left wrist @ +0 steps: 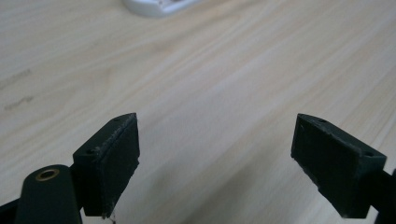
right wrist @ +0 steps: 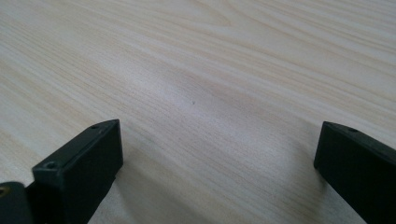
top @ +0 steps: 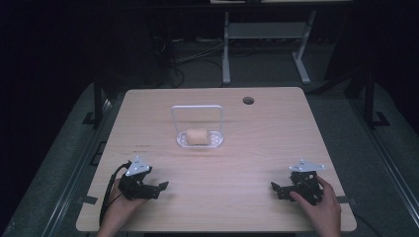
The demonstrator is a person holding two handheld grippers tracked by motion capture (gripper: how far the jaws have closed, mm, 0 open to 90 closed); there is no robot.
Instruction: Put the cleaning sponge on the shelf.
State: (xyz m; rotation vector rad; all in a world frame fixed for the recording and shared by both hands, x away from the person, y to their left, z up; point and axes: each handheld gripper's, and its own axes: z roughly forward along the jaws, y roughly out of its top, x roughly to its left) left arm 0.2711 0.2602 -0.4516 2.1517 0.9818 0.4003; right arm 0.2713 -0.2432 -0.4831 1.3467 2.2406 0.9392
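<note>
**Two hand-held grippers resting near the front edge, small rack sitting mid-tabletop**

The left hand-held gripper [top: 159, 186] is lying near the front-left corner of the pale wooden tabletop [top: 247, 148], with a hand [top: 116, 210] gripping it from behind and a black cable looping off toward the left edge. Its jaws are standing spread wide with bare wood between them, as the left gripper view is showing [left wrist: 215, 158]. The right hand-held gripper [top: 274, 187] is sitting near the front-right corner, a hand [top: 321, 207] wrapping around its body. In the right gripper view [right wrist: 217, 168] its jaws are likewise gaping apart, pinching nothing.

A small white dish with an upright wire frame [top: 197, 123] is sitting around the middle of the tabletop, a little toward the back edge, well apart from both grippers. A pale tan, rounded lump [top: 197, 136] is lying in the dish; what it is cannot be told. The dish's white rim [left wrist: 156, 7] is peeking in at the top of the left gripper view. A round hole [top: 248, 100] is showing near the back edge, toward the right.
</note>
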